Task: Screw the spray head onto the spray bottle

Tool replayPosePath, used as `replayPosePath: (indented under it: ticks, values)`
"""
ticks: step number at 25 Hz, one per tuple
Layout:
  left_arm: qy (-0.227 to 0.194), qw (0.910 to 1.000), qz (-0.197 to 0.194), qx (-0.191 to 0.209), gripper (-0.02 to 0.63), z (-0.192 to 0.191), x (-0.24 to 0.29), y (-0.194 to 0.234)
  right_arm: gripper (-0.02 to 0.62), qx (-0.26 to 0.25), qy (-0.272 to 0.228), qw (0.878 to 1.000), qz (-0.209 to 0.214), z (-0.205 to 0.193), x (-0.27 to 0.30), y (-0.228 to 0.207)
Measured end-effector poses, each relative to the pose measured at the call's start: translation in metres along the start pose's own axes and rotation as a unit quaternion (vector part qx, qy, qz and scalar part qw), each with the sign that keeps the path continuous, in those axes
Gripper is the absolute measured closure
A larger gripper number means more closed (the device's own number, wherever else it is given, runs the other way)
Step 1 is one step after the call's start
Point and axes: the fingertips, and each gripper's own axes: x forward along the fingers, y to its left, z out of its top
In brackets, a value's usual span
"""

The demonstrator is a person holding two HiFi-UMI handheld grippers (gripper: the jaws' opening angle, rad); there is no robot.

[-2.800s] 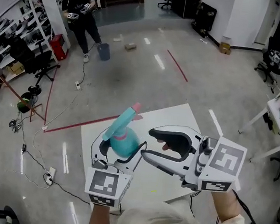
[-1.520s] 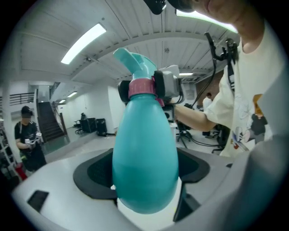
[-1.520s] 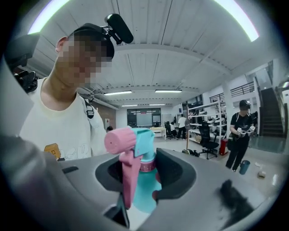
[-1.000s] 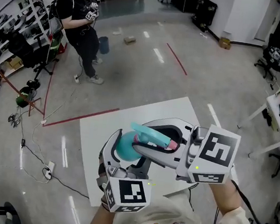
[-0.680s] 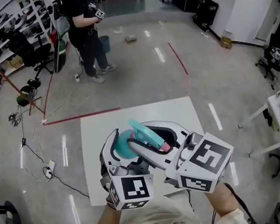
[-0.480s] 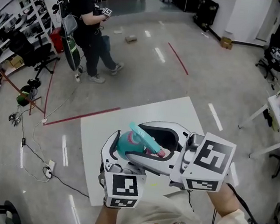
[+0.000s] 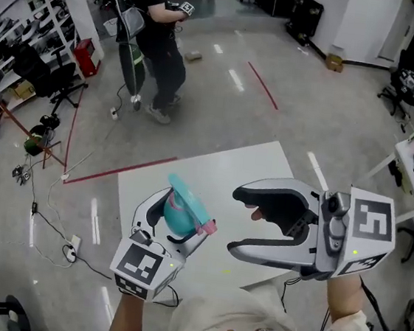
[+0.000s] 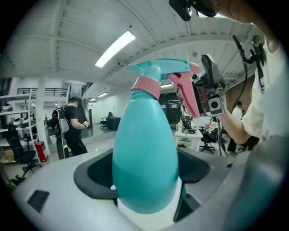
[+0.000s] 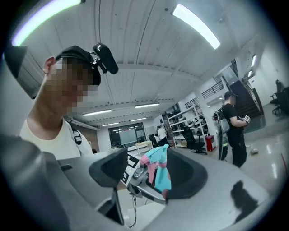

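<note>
Your left hand-held gripper (image 7: pixel 173 222) (image 8: pixel 145 182) is clamped on the rounded belly of the teal plastic spray bottle (image 7: pixel 177 215) (image 8: pixel 144 158), both jaws pressed against its sides. The bottle is held up above the white table (image 7: pixel 266 168). Its long axis runs straight out along those jaws, neck at the far end.

The teal spray head (image 7: pixel 187 198) (image 8: pixel 163 68) sits on top of the bottle over a pink collar (image 8: pixel 146 86). The pink trigger (image 7: pixel 208 228) (image 8: pixel 187 92) hangs off the side of the bottle that faces your other hand. The collar looks seated on the neck, though no view shows clearly whether the thread is fully home.

Your right hand-held gripper (image 7: pixel 240 223) (image 9: pixel 144 173) is to the right of the bottle, apart from it. Its 2 jaws are opening, already spread wide, with nothing between them. In its own view the bottle (image 9: pixel 161 173) shows through the gap but lies beyond the jaw tips.

If another turn is needed, the right one is the free hand. The spray head lies to its left, level with its mouth, so it would close across the bottle's axis.
</note>
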Motion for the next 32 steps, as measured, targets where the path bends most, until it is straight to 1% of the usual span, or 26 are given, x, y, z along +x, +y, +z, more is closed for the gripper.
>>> replayPosePath:
  ticks: [2,3,5,7,10,12,13,14,15,18,19,20,22,25,27,29,32]
  values:
    - [-0.011,0.9982,-0.058,0.004,0.205,0.003,-0.006,-0.014,0.339,-0.032,-0.003,0.999,0.012,0.006,-0.008,0.006]
    - [-0.018,0.9953,-0.095,0.008,0.205,0.005,-0.011,-0.023,0.339,-0.053,-0.001,0.998,0.016,0.006,-0.009,0.008]
    - [-0.028,0.9845,-0.173,0.014,0.205,0.009,-0.021,-0.045,0.339,-0.09,0.006,0.995,0.034,0.003,-0.007,0.014]
    - [-0.026,0.967,-0.253,0.019,0.205,0.011,-0.032,-0.069,0.339,-0.118,0.018,0.991,0.063,-0.005,-0.003,0.023]
    - [-0.017,0.9329,-0.359,0.024,0.205,0.01,-0.051,-0.103,0.341,-0.145,0.047,0.982,0.115,-0.025,0.011,0.041]
    - [-0.012,0.9119,-0.409,0.029,0.206,0.008,-0.064,-0.117,0.341,-0.15,0.063,0.975,0.153,-0.035,0.022,0.055]
    - [-0.008,0.9045,-0.425,0.034,0.206,0.006,-0.068,-0.12,0.341,-0.152,0.07,0.971,0.169,-0.039,0.027,0.06]
    - [-0.002,0.8998,-0.435,0.04,0.206,0.004,-0.072,-0.122,0.341,-0.155,0.076,0.968,0.182,-0.041,0.031,0.065]
    - [0.004,0.8975,-0.439,0.045,0.206,0.002,-0.073,-0.124,0.341,-0.157,0.082,0.966,0.191,-0.044,0.033,0.069]
    - [0.018,0.8965,-0.439,0.057,0.205,0.0,-0.069,-0.129,0.356,-0.165,0.097,0.962,0.198,-0.047,0.034,0.071]
    - [0.02,0.8959,-0.44,0.059,0.206,0.0,-0.068,-0.131,0.392,-0.168,0.101,0.961,0.195,-0.048,0.033,0.071]
    - [0.021,0.8954,-0.44,0.062,0.206,0.0,-0.067,-0.133,0.443,-0.17,0.106,0.961,0.193,-0.048,0.033,0.07]
    - [0.022,0.8975,-0.435,0.071,0.206,-0.001,-0.066,-0.135,0.454,-0.164,0.113,0.961,0.193,-0.05,0.03,0.07]
    - [0.018,0.9095,-0.403,0.099,0.206,0.002,-0.061,-0.135,0.456,-0.14,0.112,0.963,0.201,-0.048,0.026,0.071]
    - [0.013,0.9143,-0.387,0.118,0.206,0.004,-0.06,-0.134,0.457,-0.127,0.105,0.964,0.208,-0.046,0.025,0.072]
    - [0.008,0.9134,-0.385,0.131,0.206,0.005,-0.061,-0.132,0.459,-0.115,0.098,0.964,0.219,-0.044,0.026,0.073]
    - [0.001,0.9088,-0.395,0.134,0.206,0.004,-0.064,-0.13,0.459,-0.096,0.091,0.962,0.239,-0.045,0.028,0.073]
